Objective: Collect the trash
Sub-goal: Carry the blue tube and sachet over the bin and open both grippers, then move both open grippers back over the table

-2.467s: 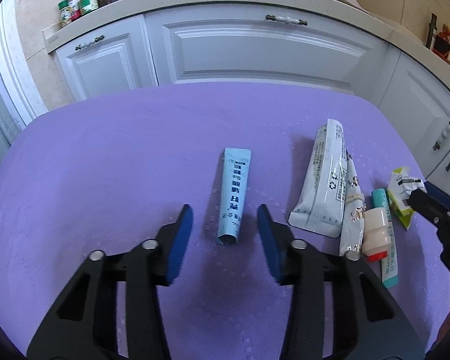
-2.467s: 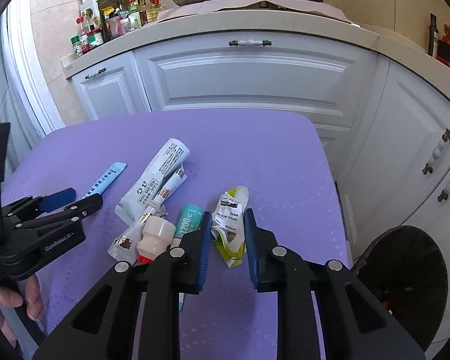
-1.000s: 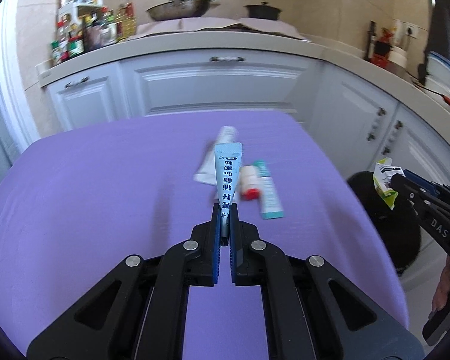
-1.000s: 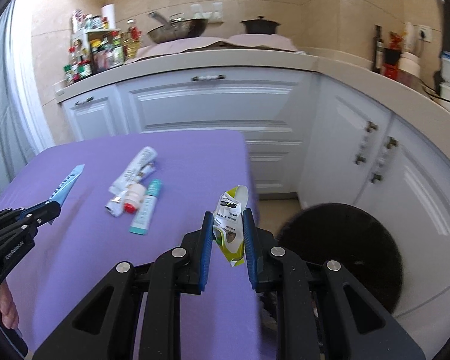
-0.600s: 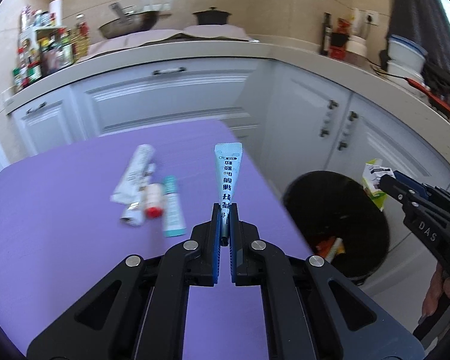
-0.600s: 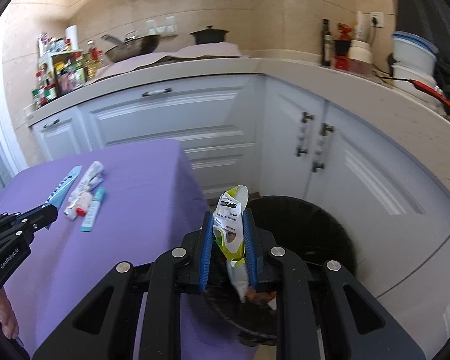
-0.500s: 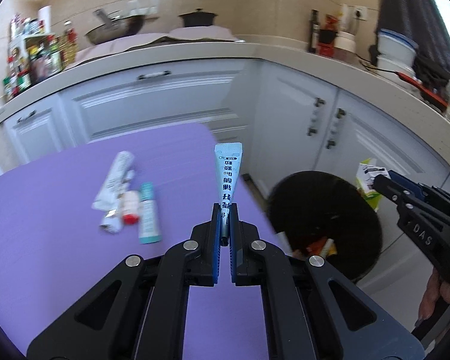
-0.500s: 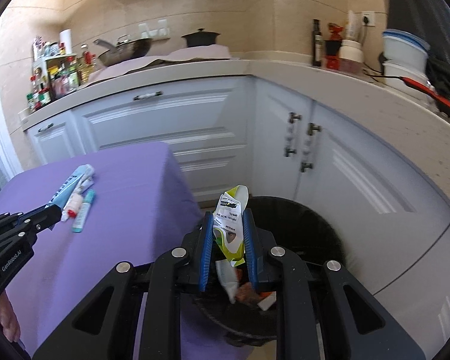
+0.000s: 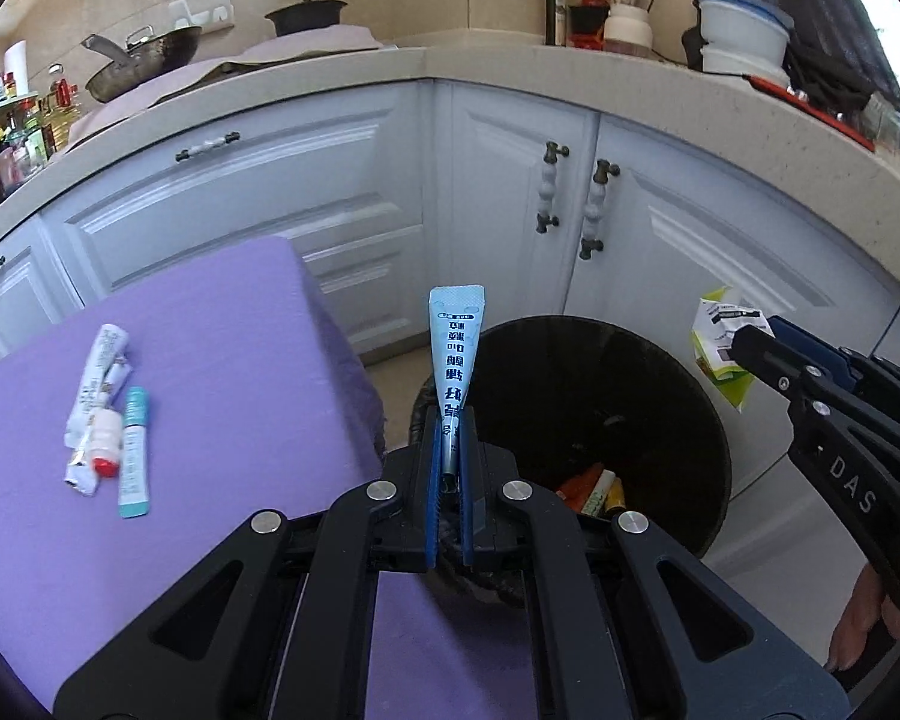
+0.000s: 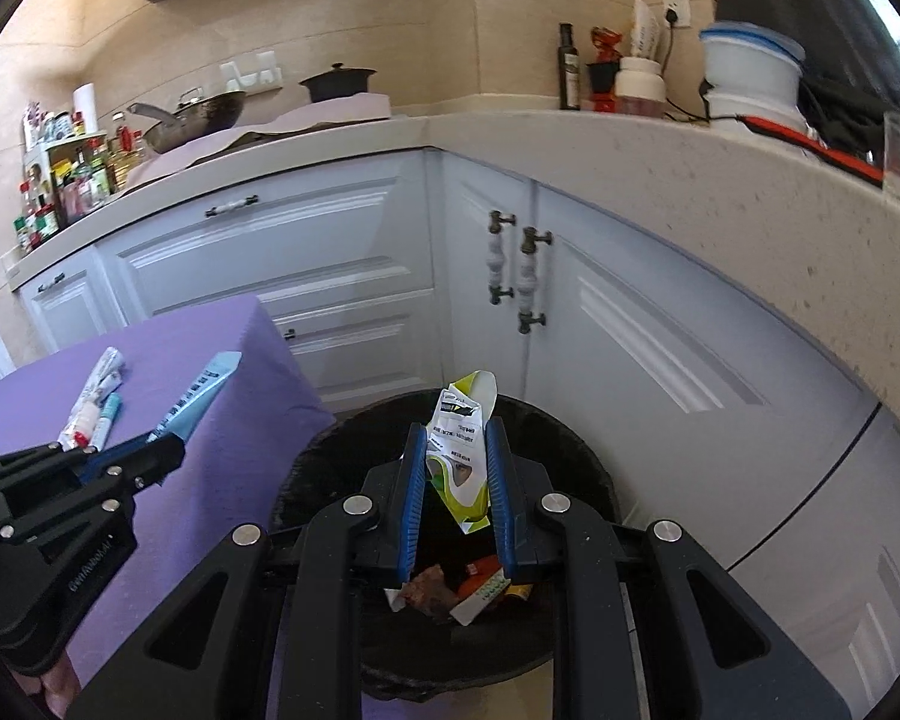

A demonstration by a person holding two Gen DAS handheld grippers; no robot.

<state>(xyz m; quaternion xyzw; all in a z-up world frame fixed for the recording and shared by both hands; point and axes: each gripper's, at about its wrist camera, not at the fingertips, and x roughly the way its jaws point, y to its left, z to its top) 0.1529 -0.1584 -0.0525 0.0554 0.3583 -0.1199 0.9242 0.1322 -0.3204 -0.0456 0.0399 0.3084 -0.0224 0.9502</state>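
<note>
left tongs point(image 9: 448, 483): clamped tight on the bottom end of a light blue sachet point(image 9: 453, 354). The sachet sticks straight up out of the blue pads, printed side toward the camera, and sits right at the near-left rim of the bin.

right tongs point(image 10: 457, 483): narrow gap, squeezing a crumpled white and lime green wrapper point(image 10: 461, 450). The wrapper is pinched between both pads, its top poking above them and a green corner hanging below. In the left wrist view these tongs come in from the right side with the wrapper out front, over the far-right rim of the bin.

bin point(image 9: 660, 396): round, black, on the floor next to the desk and in front of the white cabinets point(image 9: 720, 240). There's already some trash at the bottom, orange, yellow and white bits.

desk point(image 9: 222, 360): purple cover, off to the left of the bin.

leftover trash on the desk: a white tube point(image 9: 95, 369), a teal and white tube point(image 9: 135, 450) and a small white bottle with a red end point(image 9: 103, 447), all bunched up touching each other, well apart from both tongs.

person: a bit of hand point(image 9: 864, 612) visible under the right tongs at the lower right edge.
</note>
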